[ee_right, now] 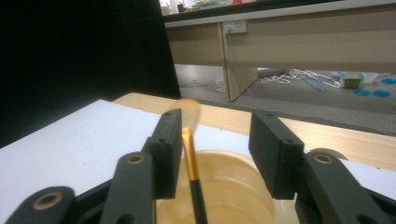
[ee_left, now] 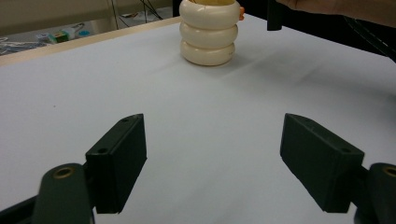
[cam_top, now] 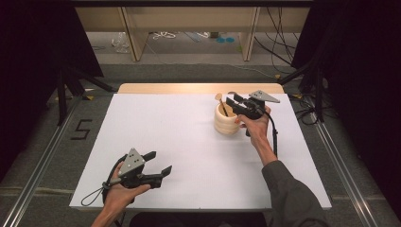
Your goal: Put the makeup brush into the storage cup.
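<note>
A cream ribbed holder (cam_top: 226, 122) (ee_left: 208, 37) stands on the white tabletop (cam_top: 189, 142), right of centre toward the back. In it stands a brush (cam_top: 221, 104) (ee_right: 190, 161) with a black handle, a gold ferrule and a pale soft tip. My right gripper (cam_top: 233, 100) (ee_right: 217, 127) hovers just over the holder's rim (ee_right: 219, 156), open; the brush rises between its jaws, close against the left one. My left gripper (cam_top: 161, 161) (ee_left: 212, 123) is held low near the front left of the table. It is wide open with nothing between its jaws, and it points toward the holder.
A strip of wooden table edge (cam_top: 198, 88) shows behind the white top. Beyond it are desk legs (cam_top: 135, 42) and cables on the floor (cam_top: 279, 52). Black curtains hang at both sides. Bare white surface lies between the left gripper and the holder.
</note>
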Available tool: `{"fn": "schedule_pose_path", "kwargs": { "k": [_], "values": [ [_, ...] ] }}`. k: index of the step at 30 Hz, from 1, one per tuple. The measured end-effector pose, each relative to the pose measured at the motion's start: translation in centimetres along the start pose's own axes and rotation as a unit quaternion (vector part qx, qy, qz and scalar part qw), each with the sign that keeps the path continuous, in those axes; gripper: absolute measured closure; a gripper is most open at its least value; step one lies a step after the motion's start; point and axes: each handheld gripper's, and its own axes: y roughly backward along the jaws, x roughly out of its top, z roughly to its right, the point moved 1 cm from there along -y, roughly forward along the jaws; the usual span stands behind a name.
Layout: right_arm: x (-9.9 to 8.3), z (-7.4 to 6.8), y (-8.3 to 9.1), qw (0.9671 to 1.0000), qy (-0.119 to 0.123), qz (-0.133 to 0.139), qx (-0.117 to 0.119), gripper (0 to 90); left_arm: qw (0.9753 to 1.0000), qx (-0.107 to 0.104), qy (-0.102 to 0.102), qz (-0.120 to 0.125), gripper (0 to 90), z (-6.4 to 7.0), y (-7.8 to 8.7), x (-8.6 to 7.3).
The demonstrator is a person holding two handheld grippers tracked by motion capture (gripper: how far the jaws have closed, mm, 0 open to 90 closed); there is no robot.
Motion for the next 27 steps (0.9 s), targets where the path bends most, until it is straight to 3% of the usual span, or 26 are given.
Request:
{"fn": "schedule_pose_path", "kwargs": {
  "k": [14, 27],
  "values": [
    [1.0, -0.6, 1.4, 0.9997, -0.018, -0.015, -0.002, 37.3, 1.0000, 0.001, 0.000, 0.001, 22.6, -0.1, 0.0, 0.0],
    [2.3, -2.6, 3.4, 0.9996, 0.000, -0.024, 0.011, 32.0, 1.0000, 0.002, 0.000, 0.000, 22.5, 0.0, 0.0, 0.0]
  ]
}}
